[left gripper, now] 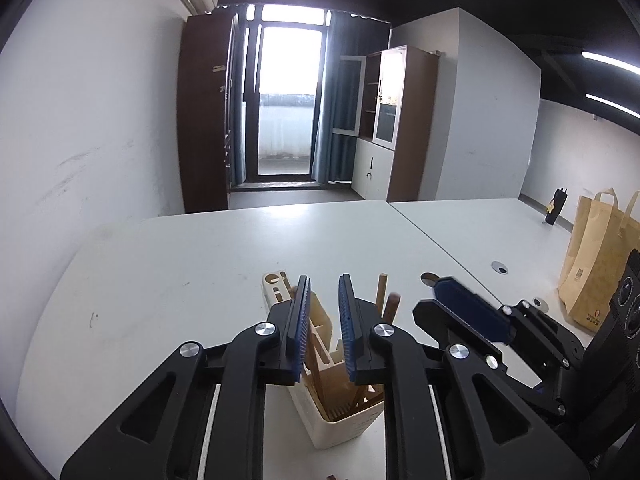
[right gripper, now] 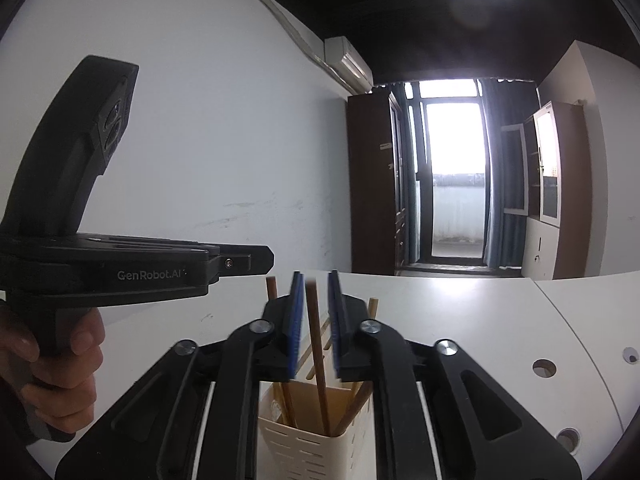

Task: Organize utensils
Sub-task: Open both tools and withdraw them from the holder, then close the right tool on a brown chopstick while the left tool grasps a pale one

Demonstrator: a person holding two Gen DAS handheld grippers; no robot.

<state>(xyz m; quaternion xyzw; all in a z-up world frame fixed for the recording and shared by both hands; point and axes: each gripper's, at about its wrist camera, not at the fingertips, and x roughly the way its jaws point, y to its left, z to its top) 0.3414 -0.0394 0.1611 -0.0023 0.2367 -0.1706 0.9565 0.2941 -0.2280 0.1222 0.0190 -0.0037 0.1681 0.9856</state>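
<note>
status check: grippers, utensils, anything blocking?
Left gripper open over holder. Right gripper open around upright stick, already in holder. Nothing blocking.

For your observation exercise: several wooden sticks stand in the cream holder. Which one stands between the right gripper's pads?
The dark brown chopstick, upright between the right gripper's open pads; the others in the holder lean outside them.

You see a cream holder (right gripper: 316,446) with little slots, brown wooden sticks (right gripper: 317,354) inside, on a white table (left gripper: 192,264). Your black hand-held gripper (right gripper: 312,320) has blue pads (right gripper: 296,328). A tan paper bag (left gripper: 600,260) stands at right.
</note>
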